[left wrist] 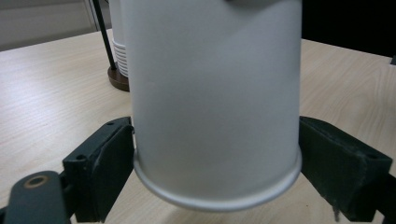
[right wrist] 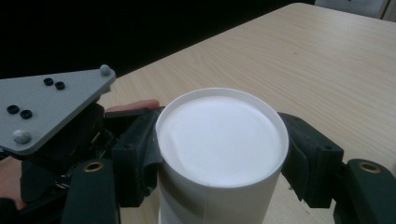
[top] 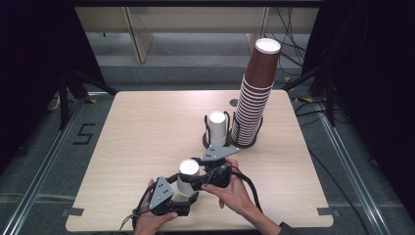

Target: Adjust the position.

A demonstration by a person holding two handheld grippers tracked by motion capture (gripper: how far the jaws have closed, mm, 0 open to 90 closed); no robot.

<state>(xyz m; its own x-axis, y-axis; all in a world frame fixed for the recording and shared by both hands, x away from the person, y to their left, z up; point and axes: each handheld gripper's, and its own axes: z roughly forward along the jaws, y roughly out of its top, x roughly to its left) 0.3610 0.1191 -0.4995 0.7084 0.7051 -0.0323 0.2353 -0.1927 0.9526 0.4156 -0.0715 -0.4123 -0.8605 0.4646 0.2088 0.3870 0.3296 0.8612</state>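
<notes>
A: Where's the white cup (top: 188, 175)?

B: Upside down, front-middle of the table (top: 147, 127), btw both hands. Right gripper (top: 195, 182) pinches it near the top; right gripper view has the pads tight on both sides under the closed base.

A: Left gripper (top: 188, 199)?

B: At the bottom. Left gripper view: rim sits btw the jaws, pads at the rim on both sides. Pressing or just touching? Can't tell.

A: Anything else?

B: High view has a tall brown cup stack (top: 255, 98) and a short white stack (top: 217, 128) in a rack, far side, well apart.
</notes>
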